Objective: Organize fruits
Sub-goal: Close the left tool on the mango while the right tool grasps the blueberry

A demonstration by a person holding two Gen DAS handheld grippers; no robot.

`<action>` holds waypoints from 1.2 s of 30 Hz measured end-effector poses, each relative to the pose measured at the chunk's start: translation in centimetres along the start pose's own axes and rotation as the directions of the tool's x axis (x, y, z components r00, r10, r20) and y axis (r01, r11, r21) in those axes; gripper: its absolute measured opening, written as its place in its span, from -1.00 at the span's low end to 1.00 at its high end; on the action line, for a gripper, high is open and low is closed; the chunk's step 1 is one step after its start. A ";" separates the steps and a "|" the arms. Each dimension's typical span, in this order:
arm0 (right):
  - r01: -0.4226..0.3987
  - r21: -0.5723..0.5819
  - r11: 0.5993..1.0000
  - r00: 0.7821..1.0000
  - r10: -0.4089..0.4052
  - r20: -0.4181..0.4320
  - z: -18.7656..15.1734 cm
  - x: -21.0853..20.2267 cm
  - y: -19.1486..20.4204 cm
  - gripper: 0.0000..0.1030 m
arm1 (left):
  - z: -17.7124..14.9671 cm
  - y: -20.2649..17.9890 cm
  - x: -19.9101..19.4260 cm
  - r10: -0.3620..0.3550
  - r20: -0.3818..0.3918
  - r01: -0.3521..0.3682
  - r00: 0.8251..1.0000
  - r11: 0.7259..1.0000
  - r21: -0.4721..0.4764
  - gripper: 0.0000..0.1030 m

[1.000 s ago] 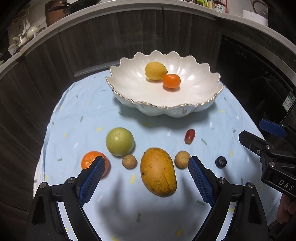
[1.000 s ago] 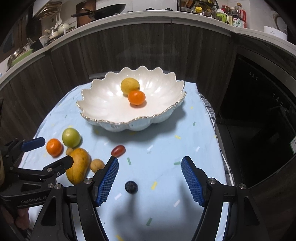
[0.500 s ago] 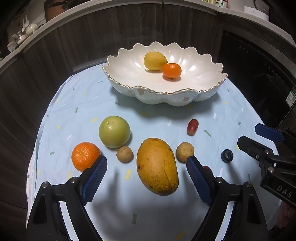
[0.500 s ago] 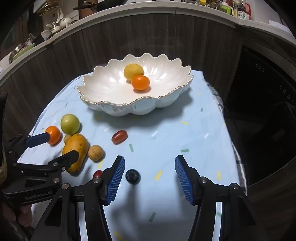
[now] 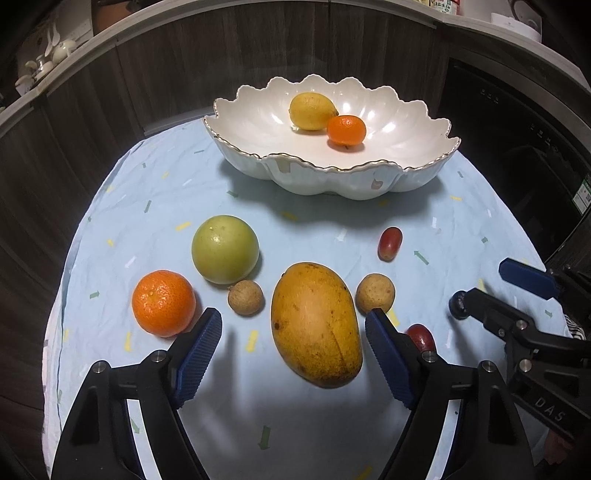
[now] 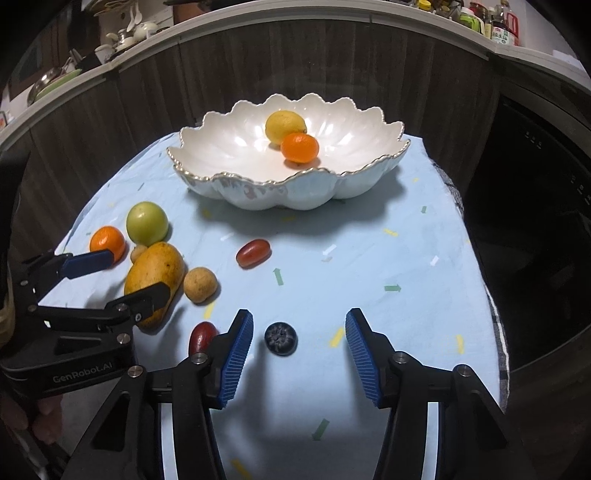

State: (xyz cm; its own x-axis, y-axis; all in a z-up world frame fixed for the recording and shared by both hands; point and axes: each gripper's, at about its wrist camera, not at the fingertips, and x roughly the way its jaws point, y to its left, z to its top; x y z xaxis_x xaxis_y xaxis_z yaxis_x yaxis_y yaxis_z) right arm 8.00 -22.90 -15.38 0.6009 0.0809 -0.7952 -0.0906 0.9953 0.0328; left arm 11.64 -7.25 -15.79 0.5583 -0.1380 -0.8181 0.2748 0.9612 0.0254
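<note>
A white scalloped bowl (image 5: pixel 424 170) (image 6: pixel 207 147) at the back holds a lemon (image 5: pixel 312 111) and a small orange (image 5: pixel 346 130). On the blue cloth lie a mango (image 5: pixel 315 322) (image 6: pixel 154 273), a green apple (image 5: pixel 225 249), an orange (image 5: pixel 164 302), two brown longans (image 5: pixel 245 297) (image 5: pixel 375 293), two red grapes (image 5: pixel 389 243) (image 5: pixel 421 338) and a blueberry (image 6: pixel 280 338). My left gripper (image 5: pixel 293 356) is open, its jaws on either side of the mango's near end. My right gripper (image 6: pixel 299 356) is open, with the blueberry between its fingertips.
The round table's cloth edge (image 6: pixel 491 314) drops off at the right beside a dark appliance (image 6: pixel 535 206). Dark wood cabinets (image 5: pixel 184 66) stand behind the table. The countertop above carries dishes (image 6: pixel 122 33) and bottles (image 6: pixel 502 26).
Both grippers have moved forward and lower. The mango now lies between the left jaws and the blueberry between the right jaws. A second red grape has come into view.
</note>
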 end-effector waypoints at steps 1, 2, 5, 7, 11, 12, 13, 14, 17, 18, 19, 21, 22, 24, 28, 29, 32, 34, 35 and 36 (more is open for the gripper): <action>-0.002 -0.002 1.000 1.000 0.002 -0.002 -0.1 0.1 0.1 -0.02 | 0.0 0.0 0.1 -0.002 0.000 0.002 1.000 1.000 -0.001 0.56; -0.002 -0.003 1.000 1.000 0.002 -0.004 -0.1 0.2 0.1 -0.03 | -0.1 0.0 0.1 -0.003 -0.002 0.003 1.000 1.000 -0.002 0.54; -0.004 -0.005 1.000 1.000 0.004 -0.007 -0.3 0.4 0.1 -0.06 | -0.3 0.0 0.4 -0.012 -0.005 0.012 1.000 1.000 -0.006 0.48; -0.003 -0.006 1.000 1.000 0.003 -0.008 -0.4 0.6 0.1 -0.06 | -0.4 0.0 0.5 -0.016 -0.007 0.016 1.000 1.000 -0.006 0.46; -0.007 -0.014 1.000 1.000 0.006 -0.015 -0.5 0.9 0.3 -0.14 | -0.4 -0.2 0.9 -0.023 -0.007 0.023 1.000 1.000 -0.011 0.42; -0.008 -0.016 1.000 1.000 0.008 -0.017 -0.6 0.9 0.4 -0.15 | -0.4 -0.2 1.0 -0.024 -0.007 0.023 1.000 1.000 -0.012 0.38; -0.011 -0.017 1.000 1.000 0.011 -0.018 -0.6 1.0 0.4 -0.17 | -0.4 -0.2 1.1 -0.025 -0.007 0.025 1.000 1.000 -0.013 0.37; -0.013 -0.020 1.000 1.000 0.013 -0.020 -0.6 1.0 0.4 -0.19 | -0.4 -0.2 1.2 -0.026 -0.009 0.026 1.000 1.000 -0.014 0.33; -0.013 -0.028 1.000 1.000 0.013 -0.023 -0.6 1.1 0.6 -0.21 | -0.3 -0.2 1.5 -0.029 -0.009 0.029 1.000 0.999 -0.017 0.28; -0.014 -0.029 0.999 1.000 0.014 -0.024 -0.6 1.2 0.6 -0.23 | -0.3 -0.2 1.5 -0.030 -0.009 0.030 0.999 0.999 -0.017 0.26; -0.016 -0.030 0.999 1.000 0.015 -0.026 -0.6 1.2 0.6 -0.25 | -0.3 -0.2 1.6 -0.033 -0.009 0.033 0.999 0.999 -0.018 0.25; -0.018 -0.033 0.999 0.999 0.017 -0.032 -0.7 1.4 0.7 -0.31 | -0.3 -0.3 1.7 -0.036 -0.009 0.036 0.999 0.999 -0.019 0.19; -0.020 -0.032 0.999 0.999 0.019 -0.036 -0.7 1.5 0.7 -0.35 | -0.3 -0.4 1.8 -0.038 -0.010 0.038 0.999 0.999 -0.020 0.18; -0.025 -0.027 0.999 0.999 0.024 -0.040 -0.8 1.6 0.6 -0.40 | -0.2 -0.4 1.9 -0.043 -0.011 0.043 0.999 0.999 -0.023 0.15; -0.027 -0.026 0.999 0.999 0.026 -0.037 -0.9 1.7 0.6 -0.48 | -0.2 -0.6 1.9 -0.049 -0.012 0.048 0.999 0.998 -0.026 0.11; -0.028 -0.027 0.999 0.999 0.027 -0.037 -0.9 1.8 0.6 -0.51 | -0.2 -0.6 1.9 -0.046 -0.017 0.045 0.999 0.999 -0.028 0.08; -0.026 -0.037 0.999 0.999 0.025 -0.034 -0.9 1.8 0.8 -0.57 | -0.2 -0.8 1.8 -0.051 -0.015 0.051 0.999 0.998 -0.020 -0.02; -0.027 -0.037 0.999 0.999 0.026 -0.033 -0.9 1.8 0.8 -0.57 | -0.3 -0.9 1.8 -0.049 -0.013 0.049 0.999 0.999 -0.017 -0.02; -0.026 -0.036 0.999 0.999 0.025 -0.034 -0.9 1.8 0.8 -0.57 | -0.2 -0.9 1.8 -0.052 -0.012 0.051 0.999 0.998 -0.019 -0.03; -0.025 -0.036 0.999 0.999 0.024 -0.033 -1.0 1.8 0.8 -0.57 | -0.2 -0.8 1.8 -0.054 -0.013 0.053 0.998 0.998 -0.021 -0.03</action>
State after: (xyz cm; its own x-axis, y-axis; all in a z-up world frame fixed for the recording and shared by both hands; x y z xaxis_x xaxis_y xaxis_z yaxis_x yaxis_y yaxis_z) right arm 8.25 -21.96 -17.37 0.5719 0.1025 -0.8139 -0.1337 0.9905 0.0308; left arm 12.23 -8.26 -17.44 0.5329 -0.1864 -0.8254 0.2876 0.9573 -0.0305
